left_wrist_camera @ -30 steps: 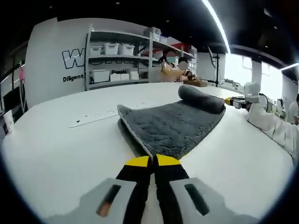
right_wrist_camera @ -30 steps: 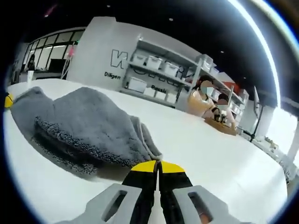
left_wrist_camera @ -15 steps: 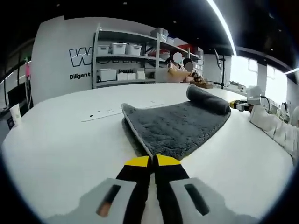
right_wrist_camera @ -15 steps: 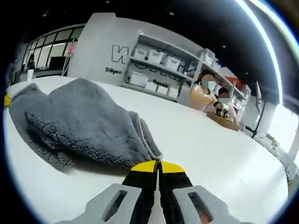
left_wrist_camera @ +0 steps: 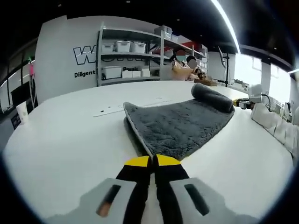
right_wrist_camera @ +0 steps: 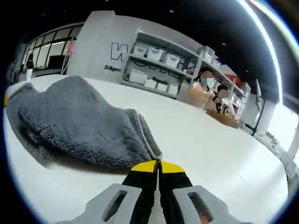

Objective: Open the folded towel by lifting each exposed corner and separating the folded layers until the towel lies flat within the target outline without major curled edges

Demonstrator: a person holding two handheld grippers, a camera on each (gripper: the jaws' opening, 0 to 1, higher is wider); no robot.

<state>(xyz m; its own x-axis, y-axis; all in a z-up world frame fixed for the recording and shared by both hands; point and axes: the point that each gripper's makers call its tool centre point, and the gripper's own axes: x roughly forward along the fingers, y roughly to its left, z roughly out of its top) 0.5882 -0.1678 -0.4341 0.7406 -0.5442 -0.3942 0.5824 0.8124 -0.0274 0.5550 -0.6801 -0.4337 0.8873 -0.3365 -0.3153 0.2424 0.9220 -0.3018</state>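
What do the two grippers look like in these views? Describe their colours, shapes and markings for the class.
The left gripper and the right gripper look alike: two black jaws with yellow tips, rising from broad light-grey bodies, each with a dark slot. A white sleeve shows in the left gripper view.

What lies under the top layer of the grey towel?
In the left gripper view, the grey towel shows a second layer along its near-left edge, resting on the white table. Anything between the layers or beneath the far rolled end is covered.
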